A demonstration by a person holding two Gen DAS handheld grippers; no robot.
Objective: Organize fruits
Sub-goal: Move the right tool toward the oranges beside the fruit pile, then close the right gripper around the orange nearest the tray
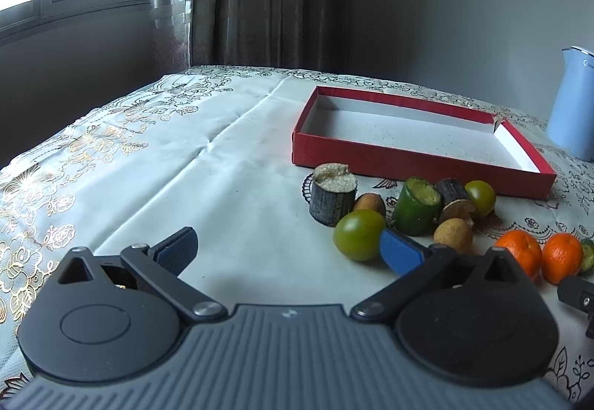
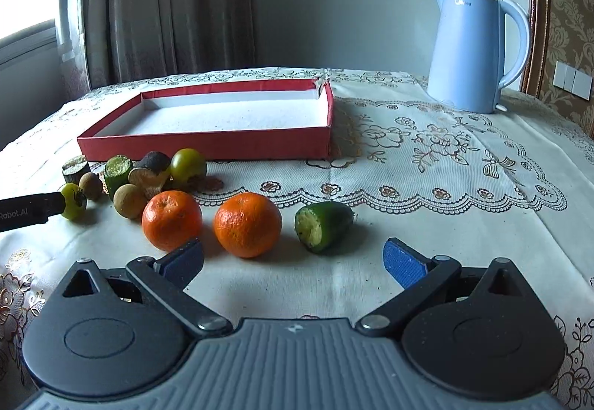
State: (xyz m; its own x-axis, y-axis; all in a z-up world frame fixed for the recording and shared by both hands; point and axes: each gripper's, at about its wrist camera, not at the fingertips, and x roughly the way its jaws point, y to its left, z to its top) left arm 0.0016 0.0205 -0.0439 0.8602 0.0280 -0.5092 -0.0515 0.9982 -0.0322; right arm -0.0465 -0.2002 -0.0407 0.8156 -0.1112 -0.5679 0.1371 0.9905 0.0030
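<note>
Two oranges (image 2: 209, 222) before gaping right tool (image 2: 293, 259)

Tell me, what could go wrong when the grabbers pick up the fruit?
1. The oranges are round and lie loose on the tablecloth, so a nudge from the open right gripper might roll them away.
2. The green tomato sits right against the left gripper, close to the packed pile; closing there could knock the longan.
3. The red box has a low, torn rim.
</note>
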